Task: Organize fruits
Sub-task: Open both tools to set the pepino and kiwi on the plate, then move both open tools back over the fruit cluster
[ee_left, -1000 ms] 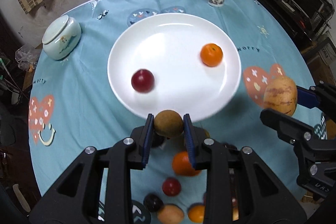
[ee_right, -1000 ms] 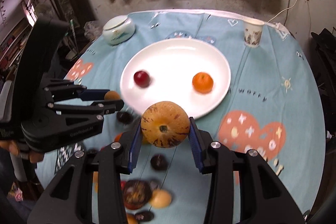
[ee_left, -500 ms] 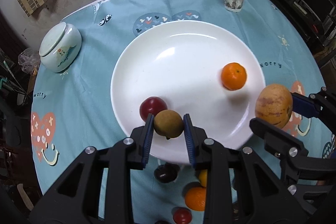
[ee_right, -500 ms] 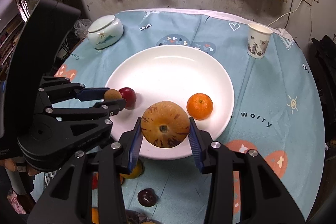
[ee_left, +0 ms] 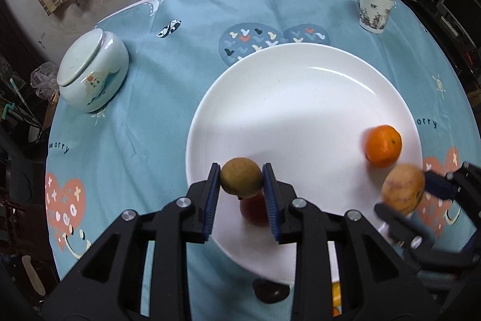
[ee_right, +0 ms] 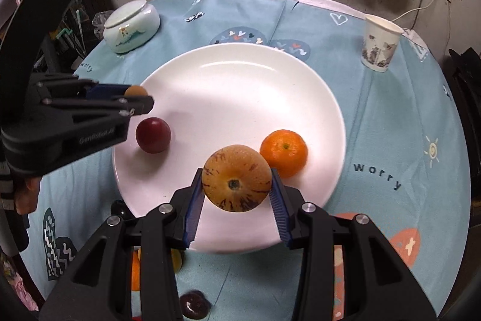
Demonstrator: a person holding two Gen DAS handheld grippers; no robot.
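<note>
Both grippers have advanced over the white plate (ee_right: 300, 86) since a second ago. Left gripper (ee_left: 241, 185) clamps a brown fruit (ee_left: 241, 181); right gripper (ee_right: 236, 185) clamps a speckled yellow fruit (ee_right: 236, 182). Release onto the plate appears imminent.

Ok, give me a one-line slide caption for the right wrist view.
Right claw carries a speckled yellow fruit over the white plate, beside an orange and a red plum.

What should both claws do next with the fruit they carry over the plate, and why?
Probably lower each a little, then open. The left claw grips a small brown fruit above the white plate, right over the red fruit, so shift it aside first. The right claw holds the speckled yellow fruit beside the orange.
</note>
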